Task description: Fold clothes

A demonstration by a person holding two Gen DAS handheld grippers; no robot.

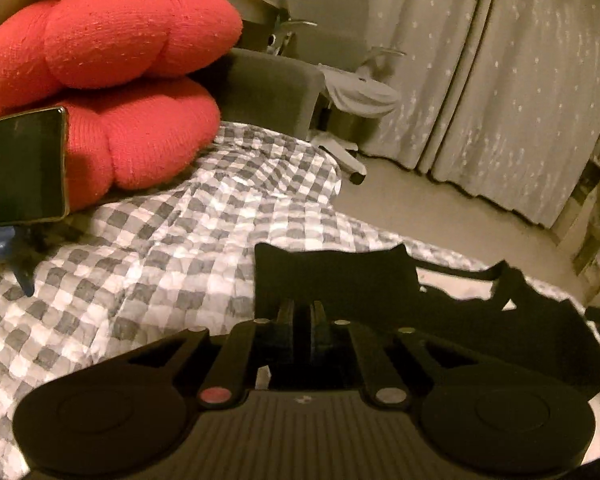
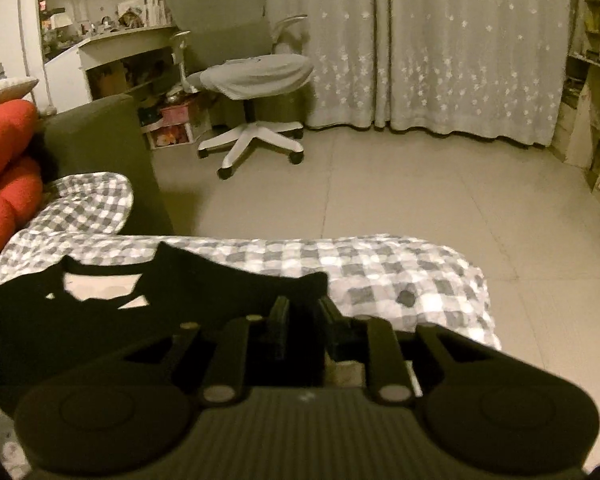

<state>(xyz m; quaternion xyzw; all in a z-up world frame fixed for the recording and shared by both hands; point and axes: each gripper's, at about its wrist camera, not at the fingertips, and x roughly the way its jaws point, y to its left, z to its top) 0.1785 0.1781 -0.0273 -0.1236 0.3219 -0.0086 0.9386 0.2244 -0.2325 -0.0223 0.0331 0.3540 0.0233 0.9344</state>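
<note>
A black garment [image 1: 340, 276] is hanging stretched between the two grippers above a bed covered in a grey-and-white checked quilt [image 1: 172, 248], its top edge running level and a narrow strap looping across a gap through which the pale quilt is showing. The left gripper [image 1: 302, 312] is pinching one top corner of the cloth, its fingers nearly together with the fabric rising straight out of them. The right gripper [image 2: 304, 312] is clamping the other top corner, its fingers a little wider apart with dark cloth filling the space between them. Behind the quilt, two red knitted cushions [image 1: 112, 80] are sitting stacked against a dark sofa arm [image 1: 268, 88], and a phone [image 1: 24, 164] is standing propped at the left edge. Farther off, a white office chair [image 2: 256, 76] with grey cloth draped over its seat is standing before star-patterned curtains [image 2: 440, 40]. An open shelf unit [image 2: 132, 68] beside it is holding cluttered small items too blurred to name.
</note>
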